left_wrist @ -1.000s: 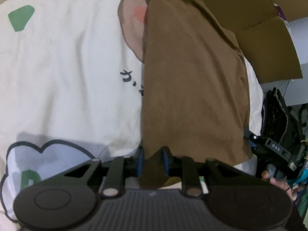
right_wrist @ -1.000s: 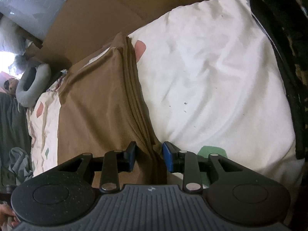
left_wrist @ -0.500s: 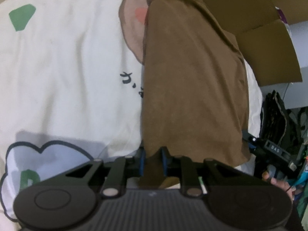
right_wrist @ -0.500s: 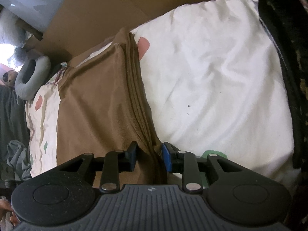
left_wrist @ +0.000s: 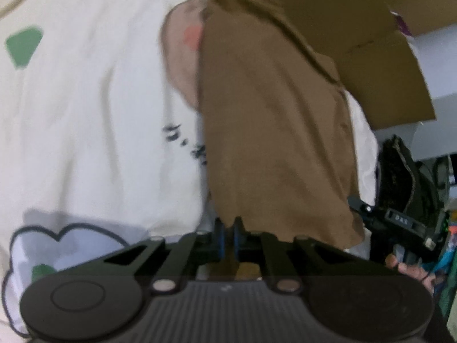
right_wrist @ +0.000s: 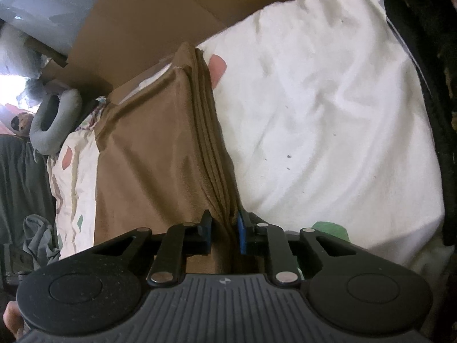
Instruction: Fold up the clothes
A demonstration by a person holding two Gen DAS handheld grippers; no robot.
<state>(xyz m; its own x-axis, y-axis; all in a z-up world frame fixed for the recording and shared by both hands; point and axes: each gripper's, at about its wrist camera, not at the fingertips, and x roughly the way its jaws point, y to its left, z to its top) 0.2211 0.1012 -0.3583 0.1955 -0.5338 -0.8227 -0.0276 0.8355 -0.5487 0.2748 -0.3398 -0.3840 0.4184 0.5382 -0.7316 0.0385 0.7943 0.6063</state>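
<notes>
A: Brown garment (left_wrist: 274,120) — are both sets of fingers gripping it now?

B: Yes. The left gripper (left_wrist: 227,235) is sitting at lower centre of its view, and its jaws have just been closing; the blue pads are now nearly together, pinching a thin corner of the near hem. The right gripper (right_wrist: 224,233), lower centre of its own view, has just been closing too, and its fingers are clamping a thicker bunch of stacked layers (right_wrist: 221,200) at the other near corner.

A: So what is that meaning for the fold?

B: I am judging that both near corners are now secured, so the cloth looks ready to be lifted and carried over toward its far end.

A: How is the cloth looking?

B: It is lying as a long brown strip running from the fingers up the frame, over the white bed cover (right_wrist: 328,114) with its printed shapes. In the right view, several edges are showing stacked along its right side, so it is already folded lengthwise. The surface is looking fairly smooth, with a ridge near the far end beside the cardboard (right_wrist: 148,23).
</notes>
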